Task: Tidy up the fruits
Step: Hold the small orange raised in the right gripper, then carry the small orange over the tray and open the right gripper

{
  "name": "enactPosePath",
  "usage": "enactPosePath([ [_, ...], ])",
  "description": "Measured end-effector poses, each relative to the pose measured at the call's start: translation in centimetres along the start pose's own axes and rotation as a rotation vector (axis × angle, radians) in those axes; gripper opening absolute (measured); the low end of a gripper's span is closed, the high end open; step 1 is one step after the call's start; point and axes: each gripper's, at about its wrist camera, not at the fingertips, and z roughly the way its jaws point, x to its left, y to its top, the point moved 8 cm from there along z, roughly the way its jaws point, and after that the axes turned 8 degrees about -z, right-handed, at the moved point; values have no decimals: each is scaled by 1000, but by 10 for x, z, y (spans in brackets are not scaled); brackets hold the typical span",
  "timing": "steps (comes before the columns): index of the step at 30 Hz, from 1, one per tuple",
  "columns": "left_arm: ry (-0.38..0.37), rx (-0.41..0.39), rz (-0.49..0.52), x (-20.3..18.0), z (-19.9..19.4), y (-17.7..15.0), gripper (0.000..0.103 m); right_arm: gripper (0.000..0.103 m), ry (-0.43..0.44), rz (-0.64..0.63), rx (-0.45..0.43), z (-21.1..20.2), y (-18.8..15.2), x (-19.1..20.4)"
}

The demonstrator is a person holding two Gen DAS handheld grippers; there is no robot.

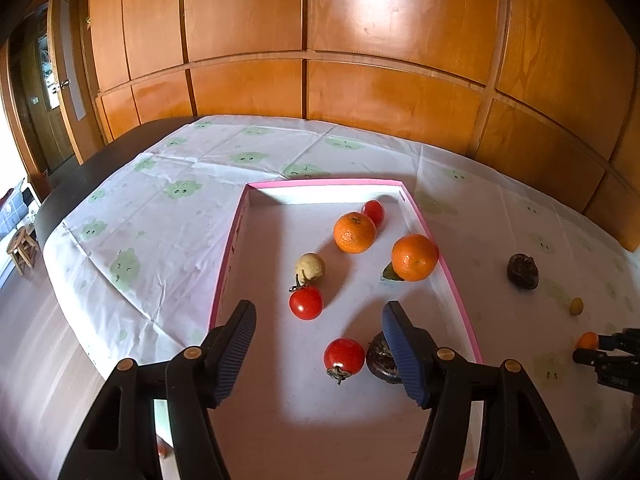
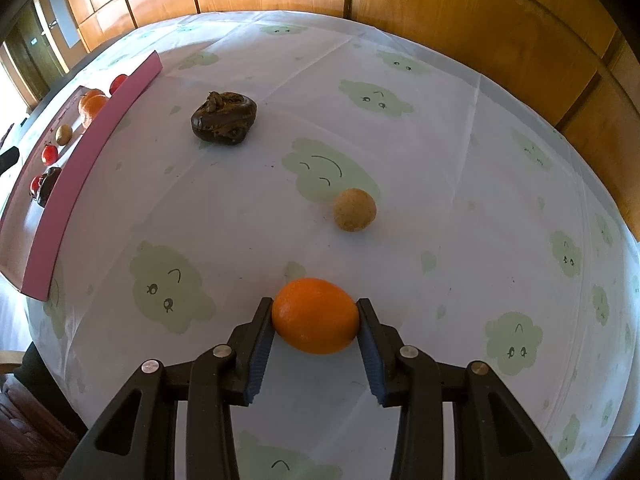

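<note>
A pink-rimmed white tray (image 1: 448, 276) holds two oranges (image 1: 354, 232), three red tomatoes (image 1: 306, 302), a beige fruit (image 1: 310, 267) and a dark wrinkled fruit (image 1: 378, 356). My left gripper (image 1: 320, 312) hangs open above the tray's near end, with nothing between its pads; its right finger (image 1: 404, 348) covers part of the dark fruit. My right gripper (image 2: 316, 306) is shut on a small orange fruit (image 2: 316, 314) that sits low on the tablecloth. Farther off lie a beige round fruit (image 2: 355, 210) and another dark wrinkled fruit (image 2: 224, 118).
A white tablecloth (image 2: 440, 140) with green cloud faces covers the table. The tray's pink wall (image 2: 100, 148) stands to the left of my right gripper. Wooden wall panels (image 1: 320, 40) back the table. A small stool (image 1: 22, 246) stands on the floor at left.
</note>
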Motion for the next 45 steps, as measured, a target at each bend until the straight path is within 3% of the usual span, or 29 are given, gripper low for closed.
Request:
enactPosePath([
  [20, -9, 7, -3, 2, 0, -2, 67, 40, -68, -45, 20, -9, 2, 14],
  [25, -7, 5, -20, 8, 1, 0, 67, 40, 26, -47, -54, -32, 18, 52],
  [35, 23, -11, -77, 37, 0, 7, 67, 40, 278, -206, -236, -74, 65, 191],
  [45, 43, -15, -115, 60, 0, 7, 67, 41, 315, -284, -177, -46, 75, 237],
])
